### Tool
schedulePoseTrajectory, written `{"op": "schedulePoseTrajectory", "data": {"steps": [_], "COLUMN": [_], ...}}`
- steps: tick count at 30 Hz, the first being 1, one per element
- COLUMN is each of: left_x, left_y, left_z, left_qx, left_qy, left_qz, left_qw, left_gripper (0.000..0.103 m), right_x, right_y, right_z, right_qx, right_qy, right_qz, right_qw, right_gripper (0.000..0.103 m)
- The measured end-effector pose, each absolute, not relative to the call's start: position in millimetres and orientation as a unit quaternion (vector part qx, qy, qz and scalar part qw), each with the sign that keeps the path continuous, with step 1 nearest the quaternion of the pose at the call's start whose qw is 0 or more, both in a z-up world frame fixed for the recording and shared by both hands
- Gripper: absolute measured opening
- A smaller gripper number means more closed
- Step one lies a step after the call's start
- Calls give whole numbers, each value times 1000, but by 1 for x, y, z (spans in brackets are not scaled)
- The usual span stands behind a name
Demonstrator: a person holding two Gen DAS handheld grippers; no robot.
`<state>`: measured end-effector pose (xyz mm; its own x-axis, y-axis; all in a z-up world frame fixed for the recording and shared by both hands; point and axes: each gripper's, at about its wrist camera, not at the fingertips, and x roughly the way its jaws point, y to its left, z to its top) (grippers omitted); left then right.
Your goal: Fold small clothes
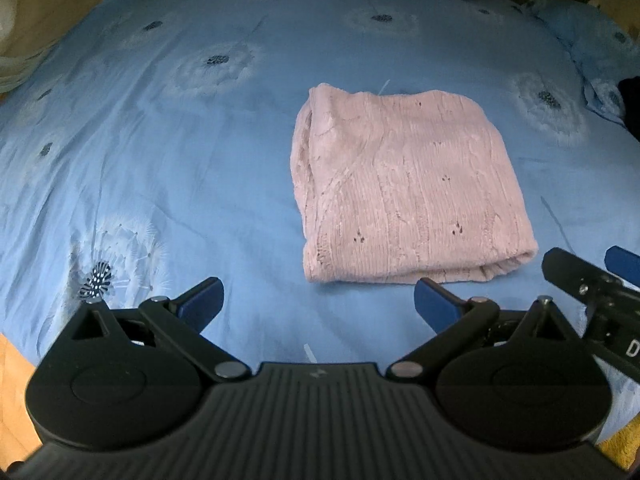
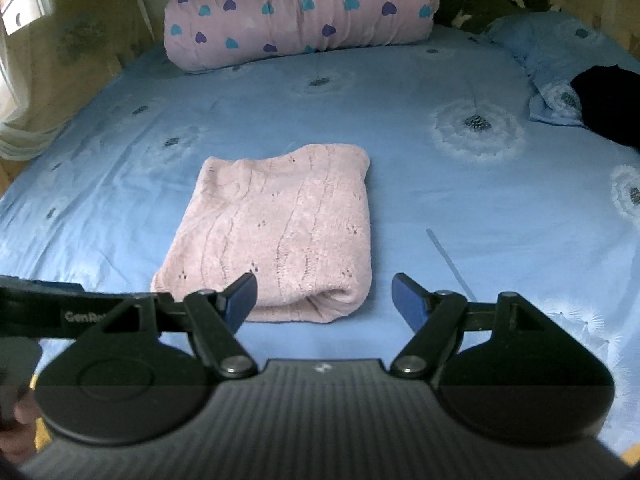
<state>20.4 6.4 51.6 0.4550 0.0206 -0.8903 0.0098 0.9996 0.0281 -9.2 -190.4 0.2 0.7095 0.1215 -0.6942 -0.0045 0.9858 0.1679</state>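
- We are holding the left gripper (image 1: 318, 300) just above the blue bedsheet (image 1: 160, 184), its blue-padded jaws standing wide apart with nothing but sheet between them.
- We are holding the right gripper (image 2: 324, 300) over the same sheet, jaws likewise spread and gripping nothing; its left pad is overlapping the near edge of the garment in that view, though we cannot tell whether it is touching.
- The pink knitted garment (image 1: 404, 184) is lying flat on the bedsheet as a folded, roughly rectangular bundle, its rolled fold edge facing us and its layered edges showing on the left side.
- In the left wrist view the garment is sitting ahead and to the right of the jaws, apart from both pads; the right gripper's black body is poking in at the right edge.
- A rolled pink quilt with heart prints (image 2: 304, 12) is resting at the far end of the bed, well apart from the garment.
- A dark piece of cloth (image 2: 612, 108) is lying at the right edge, beside a blue pillow (image 2: 560, 52).
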Motion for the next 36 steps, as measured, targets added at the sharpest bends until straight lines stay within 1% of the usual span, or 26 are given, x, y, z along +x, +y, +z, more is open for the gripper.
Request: {"op": "schedulePoseTrajectory", "data": {"steps": [36], "left_x": [11], "left_y": [1], "left_z": [64], "left_qx": [21], "left_qy": [520], "left_qz": [7], "left_qw": [854], "left_gripper": [103], "right_x": [-19], "right_y": [-191], "right_z": [16], "right_qx": [83], "right_qy": [367], "right_qz": [37], "right_qw": [926], "right_gripper": [76]}}
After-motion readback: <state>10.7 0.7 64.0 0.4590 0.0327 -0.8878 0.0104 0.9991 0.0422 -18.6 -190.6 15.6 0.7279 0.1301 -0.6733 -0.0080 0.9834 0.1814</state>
